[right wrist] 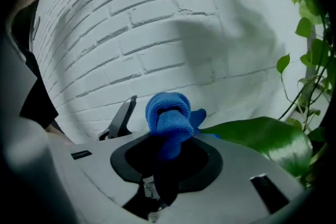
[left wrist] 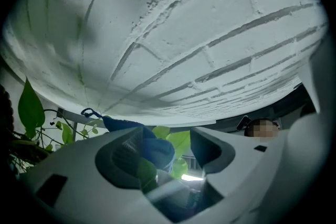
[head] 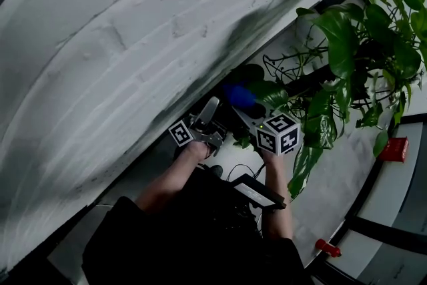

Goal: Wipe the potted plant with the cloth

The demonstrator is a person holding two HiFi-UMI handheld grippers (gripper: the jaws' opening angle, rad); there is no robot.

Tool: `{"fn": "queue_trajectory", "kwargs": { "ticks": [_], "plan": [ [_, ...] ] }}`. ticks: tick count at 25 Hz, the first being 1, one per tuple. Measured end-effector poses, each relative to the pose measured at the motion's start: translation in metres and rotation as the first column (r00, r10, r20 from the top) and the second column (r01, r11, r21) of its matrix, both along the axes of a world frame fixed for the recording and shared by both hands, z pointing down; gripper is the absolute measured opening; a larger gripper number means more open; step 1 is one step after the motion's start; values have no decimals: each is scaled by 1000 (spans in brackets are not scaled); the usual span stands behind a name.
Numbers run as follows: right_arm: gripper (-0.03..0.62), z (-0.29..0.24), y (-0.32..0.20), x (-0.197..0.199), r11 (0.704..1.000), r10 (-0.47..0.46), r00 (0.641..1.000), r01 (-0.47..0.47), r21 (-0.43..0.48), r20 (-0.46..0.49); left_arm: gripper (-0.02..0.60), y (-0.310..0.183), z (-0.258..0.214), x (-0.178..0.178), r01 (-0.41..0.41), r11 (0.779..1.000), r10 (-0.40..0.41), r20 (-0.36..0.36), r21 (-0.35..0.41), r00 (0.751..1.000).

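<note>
while in r tongs [right wrist: 167,159] — cloth [right wrist: 168,113]

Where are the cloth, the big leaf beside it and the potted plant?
cloth [right wrist: 168,115]: right gripper view, its bunched blue fold.
big leaf [right wrist: 257,136]: right gripper view, mid-blade.
potted plant [head: 341,43]: head view, a broad upper leaf.

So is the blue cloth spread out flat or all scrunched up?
Scrunched up. The blue cloth is bunched into a rolled wad, pinched in the right tool, not laid flat.

bunched blue cloth [right wrist: 168,118] beside leafy plant [right wrist: 257,136]
</note>
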State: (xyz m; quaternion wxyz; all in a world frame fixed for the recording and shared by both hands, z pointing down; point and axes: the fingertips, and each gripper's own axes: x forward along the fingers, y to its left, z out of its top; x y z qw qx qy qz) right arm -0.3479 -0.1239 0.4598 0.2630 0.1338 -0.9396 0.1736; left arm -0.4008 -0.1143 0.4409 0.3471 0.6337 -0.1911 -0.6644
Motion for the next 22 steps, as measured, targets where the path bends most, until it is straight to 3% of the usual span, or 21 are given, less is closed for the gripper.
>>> {"fn": "queue_trajectory", "kwargs": {
  "ticks": [4, 6, 9, 11, 16, 18, 22],
  "plan": [
    [120, -14, 11, -4, 997, -2, 993, 12, -80, 114, 295, 0, 1, -3, 4, 1000, -4, -2, -8, 1000],
    [120, -33, 5, 3, 997, 31, 983, -18, -71, 179, 295, 0, 0, -4, 11, 1000, -11, 2, -9, 1000],
    [120, -80, -11, 31, 991, 113, 956, -129, 45, 269, 296, -3, -6, 6, -7, 1000, 7, -8, 3, 1000],
    [120, -91, -15, 48, 972, 155, 955, -193, 133, 254, 295, -1, -4, 12, -43, 999, 42, -18, -12, 999],
    [120, -25, 8, 22, 992, 10, 1000, -12, 127, 19, 296, 0, -13, 3, -14, 1000, 14, 6, 8, 1000],
    [120, -7, 27, 9, 991, -70, 997, 71, 113, -12, 296, -1, -16, 8, -17, 1000, 17, 20, 13, 1000],
    [120, -5, 41, -7, 981, -152, 988, 150, 124, 5, 296, 1, -11, 3, -3, 1000, 3, 42, -1, 999]
  ]
}}
